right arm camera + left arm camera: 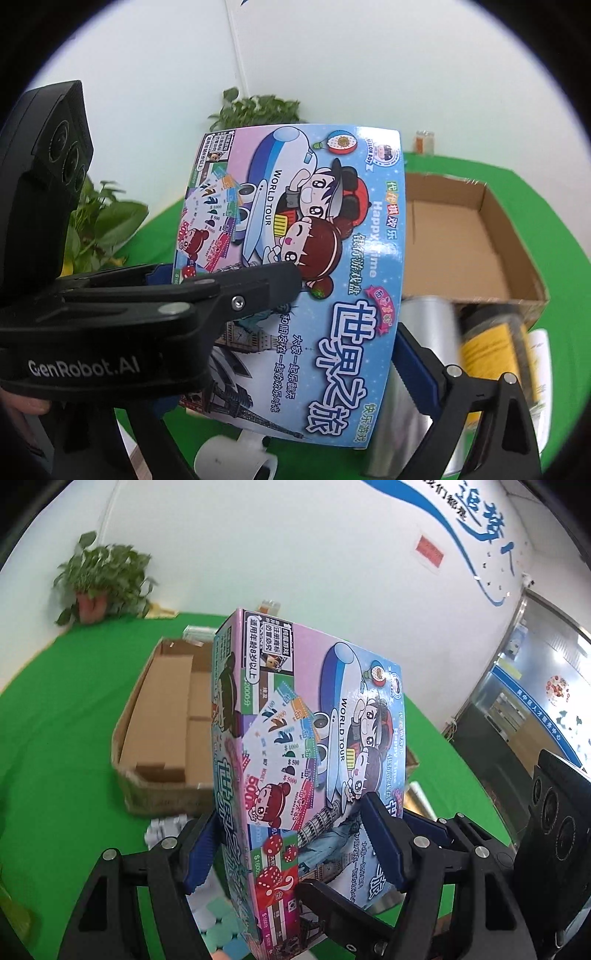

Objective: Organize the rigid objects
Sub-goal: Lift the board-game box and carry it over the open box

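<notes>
The game box (pixel 306 746) was pinched by the left gripper (pixel 295 849) and seemingly the right gripper (pixel 295 369), and could be dropped if tilted.

The game box (pixel 306 760) hides much of the cardboard box (pixel 162 716) behind it and covers most of the pale blocks (pixel 166 829) below. In the right wrist view it hides the potted plant's (pixel 255 110) pot, and the yellow roll (pixel 491 343) is motion-blurred, its label unreadable. The white mug (pixel 236 458) is cut off by the bottom edge.
</notes>
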A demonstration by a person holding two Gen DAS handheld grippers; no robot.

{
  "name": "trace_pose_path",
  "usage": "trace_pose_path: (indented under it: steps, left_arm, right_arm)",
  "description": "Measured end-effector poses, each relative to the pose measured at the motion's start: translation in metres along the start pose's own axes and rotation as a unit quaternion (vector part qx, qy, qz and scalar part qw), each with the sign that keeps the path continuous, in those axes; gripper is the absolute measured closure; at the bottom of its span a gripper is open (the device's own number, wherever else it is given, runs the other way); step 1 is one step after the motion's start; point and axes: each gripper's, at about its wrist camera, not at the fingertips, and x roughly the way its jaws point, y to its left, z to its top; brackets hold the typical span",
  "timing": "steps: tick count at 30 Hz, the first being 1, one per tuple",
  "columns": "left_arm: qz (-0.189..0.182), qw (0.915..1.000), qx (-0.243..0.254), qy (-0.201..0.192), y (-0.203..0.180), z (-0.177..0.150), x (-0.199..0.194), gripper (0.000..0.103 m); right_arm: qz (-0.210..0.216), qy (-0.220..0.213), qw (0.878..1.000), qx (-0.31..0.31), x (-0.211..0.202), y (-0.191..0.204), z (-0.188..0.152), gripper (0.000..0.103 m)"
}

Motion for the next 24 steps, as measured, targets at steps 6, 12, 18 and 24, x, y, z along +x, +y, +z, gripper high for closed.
trace_pose_path:
  steps: [6,12,18,24]
  left_arm:
    - [-0.011,0.9996,0.025,-0.005,-0.012,0.037,0.001,0.033]
    - [-0.008,0.9989,0.047,-0.006,-0.024,0.079,0.018,0.033]
    - [-0.010,0.9990,0.043,0.003,-0.024,0.121,0.040,0.033]
    - [-0.005,0.9984,0.042,0.039,-0.006,0.150,0.068,0.033]
  right_arm:
    - [-0.020,-0.018,1.000,0.015,-0.001,-0.011,0.027,0.008]
    - [-0.020,-0.018,0.999,0.037,0.008,-0.022,0.048,0.008]
    - [-0.020,-0.008,0.999,0.049,0.019,-0.026,0.070,0.008]
    - [-0.005,0.024,0.997,0.071,0.049,-0.038,0.092,0.009]
